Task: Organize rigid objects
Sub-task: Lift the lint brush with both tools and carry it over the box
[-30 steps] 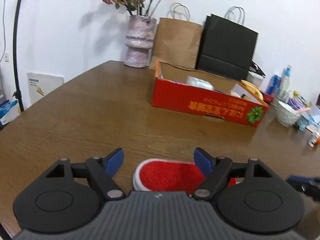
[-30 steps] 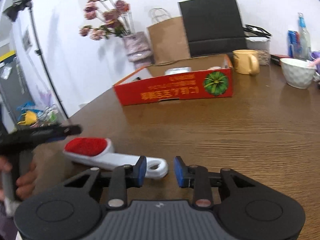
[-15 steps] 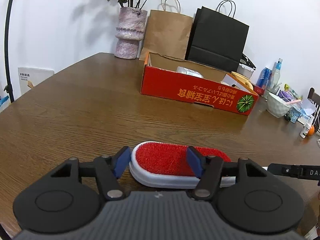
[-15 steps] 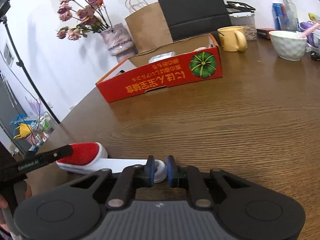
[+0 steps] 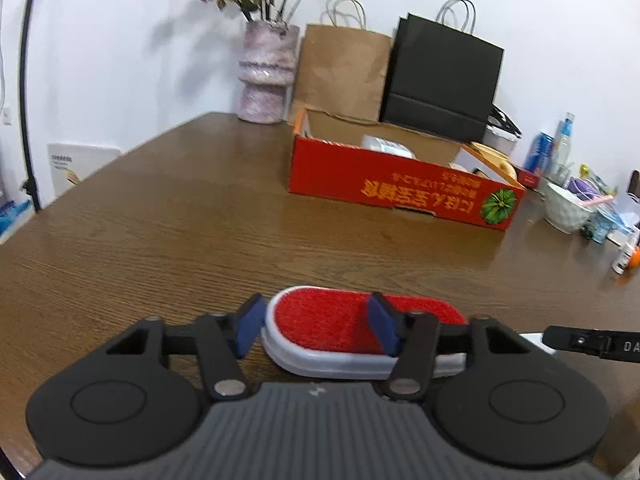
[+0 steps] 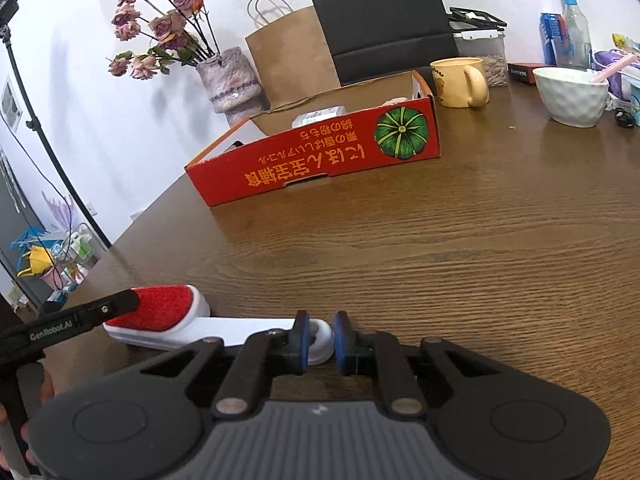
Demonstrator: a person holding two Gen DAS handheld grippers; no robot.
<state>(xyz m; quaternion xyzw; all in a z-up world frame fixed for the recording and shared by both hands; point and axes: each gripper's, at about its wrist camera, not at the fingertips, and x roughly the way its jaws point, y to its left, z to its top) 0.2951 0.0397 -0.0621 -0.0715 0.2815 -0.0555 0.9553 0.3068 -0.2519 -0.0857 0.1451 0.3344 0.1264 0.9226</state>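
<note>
Dark wood-grain table (image 5: 168,220) standing by white wall — lint brush (image 5: 320,320) lying on it. Left gripper (image 5: 316,330) jaws closing around brush head; right gripper (image 6: 320,340) jaws pinching handle end. Red cardboard box (image 6: 320,160) sitting beyond.

Left gripper (image 5: 316,330) jaws closing; right gripper (image 6: 320,340) jaws clamped.
</note>
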